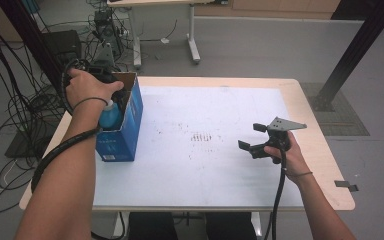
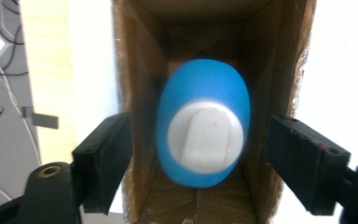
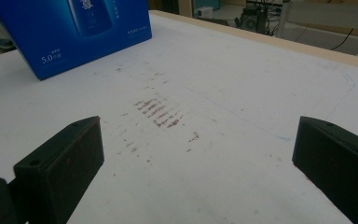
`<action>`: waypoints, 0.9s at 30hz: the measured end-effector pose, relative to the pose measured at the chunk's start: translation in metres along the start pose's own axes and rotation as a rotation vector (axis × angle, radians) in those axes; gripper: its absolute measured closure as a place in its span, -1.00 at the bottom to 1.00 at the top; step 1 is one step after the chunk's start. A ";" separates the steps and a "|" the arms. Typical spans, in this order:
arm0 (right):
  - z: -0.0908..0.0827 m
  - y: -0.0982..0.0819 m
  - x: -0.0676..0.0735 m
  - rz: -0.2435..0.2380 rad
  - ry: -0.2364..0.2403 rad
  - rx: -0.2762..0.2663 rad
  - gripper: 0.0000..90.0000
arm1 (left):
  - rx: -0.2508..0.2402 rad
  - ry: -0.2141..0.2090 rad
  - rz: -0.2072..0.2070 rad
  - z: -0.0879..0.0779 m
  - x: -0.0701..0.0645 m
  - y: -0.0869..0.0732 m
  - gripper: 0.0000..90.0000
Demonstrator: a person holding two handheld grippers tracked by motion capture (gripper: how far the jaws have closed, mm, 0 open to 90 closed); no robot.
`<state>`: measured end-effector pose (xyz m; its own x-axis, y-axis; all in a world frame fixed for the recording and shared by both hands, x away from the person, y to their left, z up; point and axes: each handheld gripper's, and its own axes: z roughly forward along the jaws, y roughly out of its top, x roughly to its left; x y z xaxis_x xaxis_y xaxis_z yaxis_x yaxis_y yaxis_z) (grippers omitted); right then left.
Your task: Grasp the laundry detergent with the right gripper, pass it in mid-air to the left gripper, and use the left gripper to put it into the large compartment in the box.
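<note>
An open blue carton (image 1: 125, 127) stands upright near the table's left edge, with a blue bottle (image 1: 111, 116) inside it. In the left gripper view I look straight down into the carton's brown cardboard inside (image 2: 135, 93) at the bottle (image 2: 204, 88) and its white flip cap (image 2: 205, 135). My left gripper (image 2: 203, 140) hangs over the carton mouth, jaws apart on either side of the bottle top, with the pads clear of it. A hand covers most of this gripper (image 1: 117, 95) in the high view. My right gripper (image 1: 252, 136) is open and empty, low over the table's right part.
A white mat (image 1: 205, 170) covers the wooden table, with brown smudges (image 3: 158, 114) at its middle. The blue carton (image 3: 74, 28) shows far left in the right gripper view. Cables (image 1: 10, 105) crowd the floor at left. A strip of tape (image 1: 346, 185) sticks out past the right edge.
</note>
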<state>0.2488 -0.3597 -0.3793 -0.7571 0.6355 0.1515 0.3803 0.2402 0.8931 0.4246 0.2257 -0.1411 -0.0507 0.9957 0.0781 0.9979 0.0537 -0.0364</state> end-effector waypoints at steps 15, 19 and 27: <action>0.000 0.003 0.002 -0.003 -0.002 0.001 -0.96 | -0.106 0.020 0.061 -0.048 -0.008 -0.022 -0.74; 0.000 0.003 0.002 -0.002 -0.003 0.002 -0.96 | -0.119 0.016 0.081 -0.054 -0.010 -0.026 -0.82; -0.002 0.004 0.002 -0.003 -0.013 0.004 -0.96 | -0.153 0.020 0.133 -0.058 -0.023 -0.037 -0.85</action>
<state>0.2481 -0.3585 -0.3744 -0.7513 0.6442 0.1433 0.3800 0.2449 0.8920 0.3915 0.1962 -0.0838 0.0808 0.9914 0.1028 0.9903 -0.0916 0.1044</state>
